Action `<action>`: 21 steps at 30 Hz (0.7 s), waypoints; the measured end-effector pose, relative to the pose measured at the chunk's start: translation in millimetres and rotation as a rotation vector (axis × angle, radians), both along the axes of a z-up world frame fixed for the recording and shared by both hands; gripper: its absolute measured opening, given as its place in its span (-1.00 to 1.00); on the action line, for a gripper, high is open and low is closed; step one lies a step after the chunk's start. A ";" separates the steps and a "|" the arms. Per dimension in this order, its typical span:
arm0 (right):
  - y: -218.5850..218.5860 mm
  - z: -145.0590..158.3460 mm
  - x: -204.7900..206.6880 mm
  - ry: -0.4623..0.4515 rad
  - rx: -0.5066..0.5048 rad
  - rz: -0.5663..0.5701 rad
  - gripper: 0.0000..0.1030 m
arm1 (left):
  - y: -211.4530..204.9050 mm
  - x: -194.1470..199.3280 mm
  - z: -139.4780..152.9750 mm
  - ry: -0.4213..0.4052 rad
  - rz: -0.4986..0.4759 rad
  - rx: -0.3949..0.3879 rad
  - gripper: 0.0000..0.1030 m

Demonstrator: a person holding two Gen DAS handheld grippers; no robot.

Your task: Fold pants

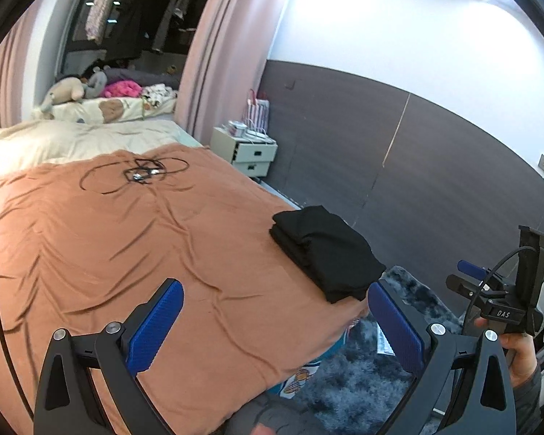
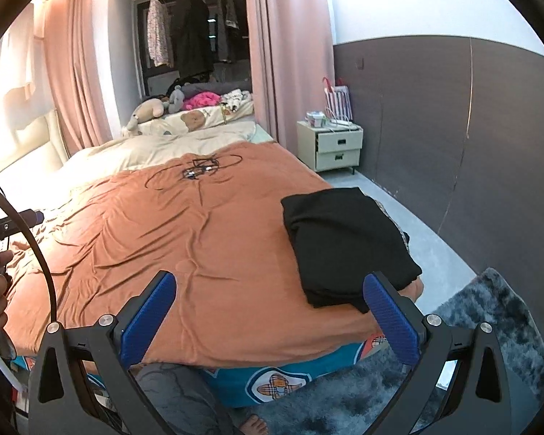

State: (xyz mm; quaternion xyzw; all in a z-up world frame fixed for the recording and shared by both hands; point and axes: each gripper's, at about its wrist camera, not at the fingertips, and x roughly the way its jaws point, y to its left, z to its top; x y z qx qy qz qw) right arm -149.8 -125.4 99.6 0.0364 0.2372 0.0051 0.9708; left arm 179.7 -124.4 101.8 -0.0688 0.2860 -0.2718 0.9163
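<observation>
The black pants [image 1: 326, 250] lie folded in a compact stack at the near right corner of the orange bedspread [image 1: 156, 239]. The right wrist view shows the same pants [image 2: 344, 246] on the bedspread [image 2: 185, 239]. My left gripper [image 1: 275, 311] is open above the bed's front edge, nothing between its blue pads, its right pad just beside the stack's near end. My right gripper [image 2: 268, 308] is also open and empty, its right pad at the stack's near corner. The right gripper's body [image 1: 504, 297] shows at the far right of the left wrist view, held by a hand.
A tangle of black cable [image 1: 141, 174] lies on the bedspread farther back. Cream bedding and plush toys [image 1: 76, 90] sit at the head. A nightstand [image 1: 250, 152] stands by the dark wall panel. A shaggy grey rug [image 2: 489, 326] covers the floor at the bed's corner. A bare foot [image 2: 252, 426] is below.
</observation>
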 end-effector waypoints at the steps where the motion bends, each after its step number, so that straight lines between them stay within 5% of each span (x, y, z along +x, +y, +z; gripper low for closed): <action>1: 2.3 -2.6 -1.6 -0.003 0.000 0.004 1.00 | 7.0 -6.6 0.3 -0.007 0.010 -0.004 0.99; 21: 69.4 -43.2 -53.2 -0.088 0.024 0.076 1.00 | 106.0 -116.2 -23.7 -0.104 0.193 0.058 0.99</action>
